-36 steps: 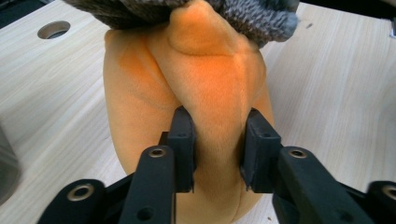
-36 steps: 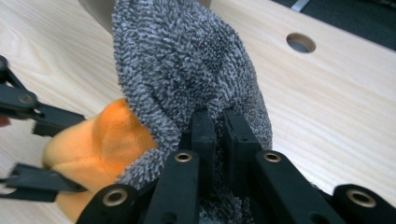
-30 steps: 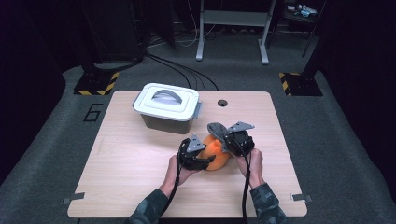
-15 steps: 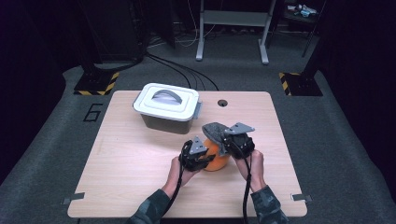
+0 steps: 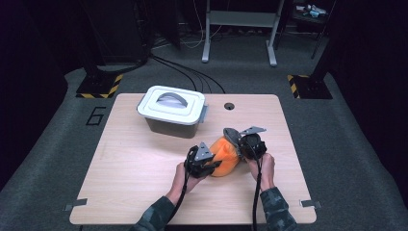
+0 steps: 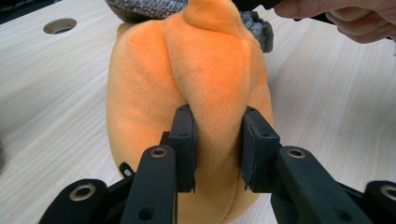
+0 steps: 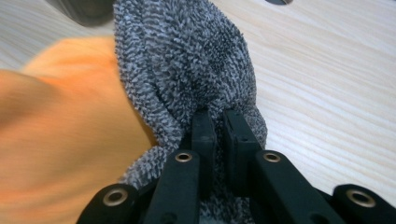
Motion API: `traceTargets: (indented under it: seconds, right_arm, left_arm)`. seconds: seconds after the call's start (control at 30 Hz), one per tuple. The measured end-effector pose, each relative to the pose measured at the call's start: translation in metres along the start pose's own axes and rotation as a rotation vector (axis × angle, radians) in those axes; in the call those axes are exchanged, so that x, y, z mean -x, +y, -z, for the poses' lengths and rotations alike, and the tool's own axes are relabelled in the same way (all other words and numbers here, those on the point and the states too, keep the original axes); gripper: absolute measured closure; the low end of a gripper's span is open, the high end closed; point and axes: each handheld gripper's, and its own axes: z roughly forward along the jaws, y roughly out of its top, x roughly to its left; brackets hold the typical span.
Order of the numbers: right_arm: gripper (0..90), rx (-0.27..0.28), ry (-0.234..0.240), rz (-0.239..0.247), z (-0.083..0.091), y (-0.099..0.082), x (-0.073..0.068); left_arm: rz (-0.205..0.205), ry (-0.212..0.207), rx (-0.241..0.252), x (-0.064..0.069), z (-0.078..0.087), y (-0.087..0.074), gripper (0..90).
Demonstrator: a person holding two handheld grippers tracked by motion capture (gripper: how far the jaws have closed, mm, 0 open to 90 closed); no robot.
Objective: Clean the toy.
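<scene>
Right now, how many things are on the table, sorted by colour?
Orange: 1, the plush toy
Grey: 1, the knitted cloth on the plush toy
White-lidded: 1, the storage bin
Black: 2, the left tool and the right tool
Total: 5

Even overhead light falls on the pale wooden table (image 5: 144, 159), while the room around it sinks into near black. Shadows under things are soft and short. In the right gripper view the orange plush toy (image 7: 60, 140) at the left is smeared with blur; the grey knitted fabric (image 7: 187, 70) stays sharp.
</scene>
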Motion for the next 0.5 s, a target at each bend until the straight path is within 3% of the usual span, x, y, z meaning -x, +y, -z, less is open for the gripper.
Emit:
traceTargets:
  seconds: [0.03, 0.17, 0.3, 0.33, 0.43, 0.5]
  right_arm:
    - [84.0, 0.0, 0.0, 0.0, 0.0, 0.0, 0.0]
    - [83.7, 0.064, 0.0, 0.024, 0.027, 0.004, -0.003]
    - [83.6, 0.125, 0.03, 0.061, 0.047, 0.01, -0.013]
    - [83.6, 0.139, 0.059, 0.092, 0.052, 0.015, -0.023]
    - [83.7, 0.117, 0.04, 0.128, 0.048, 0.017, -0.031]
    - [83.7, 0.099, 0.03, 0.118, 0.04, 0.017, -0.031]
  left_arm:
    - [0.0, 0.0, 0.0, 0.0, 0.0, 0.0, 69.5]
    - [0.005, -0.012, 0.011, -0.002, 0.001, -0.003, 69.5]
    - [0.005, -0.017, 0.012, -0.003, 0.002, -0.003, 69.5]
    - [0.002, -0.018, 0.009, -0.003, 0.002, -0.003, 69.5]
    - [0.003, -0.017, 0.007, -0.003, 0.003, -0.004, 69.6]
    - [0.004, -0.017, 0.012, -0.004, 0.003, -0.005, 69.6]
